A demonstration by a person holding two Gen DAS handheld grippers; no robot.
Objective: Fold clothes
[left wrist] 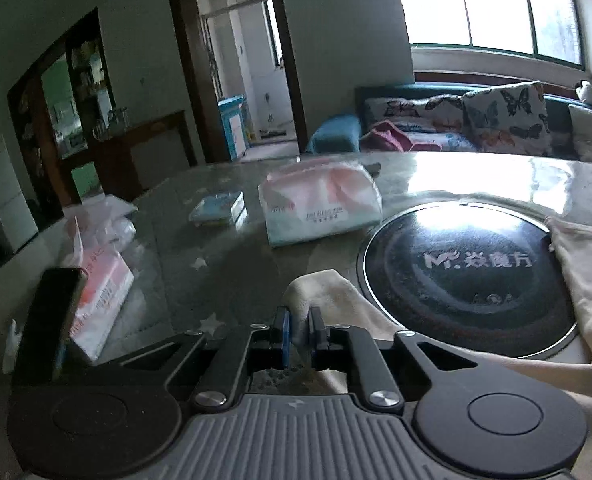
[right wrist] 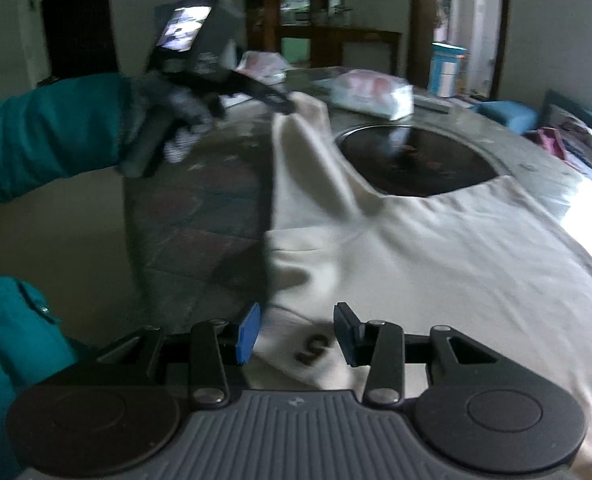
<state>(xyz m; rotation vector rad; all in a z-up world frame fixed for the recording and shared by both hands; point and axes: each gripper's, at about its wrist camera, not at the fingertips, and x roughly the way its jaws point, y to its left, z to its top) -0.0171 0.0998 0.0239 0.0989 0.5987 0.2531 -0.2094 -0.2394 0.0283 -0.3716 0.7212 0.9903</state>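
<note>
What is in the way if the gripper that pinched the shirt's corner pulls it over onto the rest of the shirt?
Nothing visible. The left gripper holds a corner of the cream shirt lifted, and only bare table and shirt lie beneath. The tissue pack sits farther back, beyond the black round plate.

Glass table [left wrist: 199, 248] bears shirt [right wrist: 436, 248], tissue packs [left wrist: 320, 204].

Teal sleeve [right wrist: 43, 136]; black tongs [right wrist: 296, 334], blue pads [right wrist: 247, 332].
</note>
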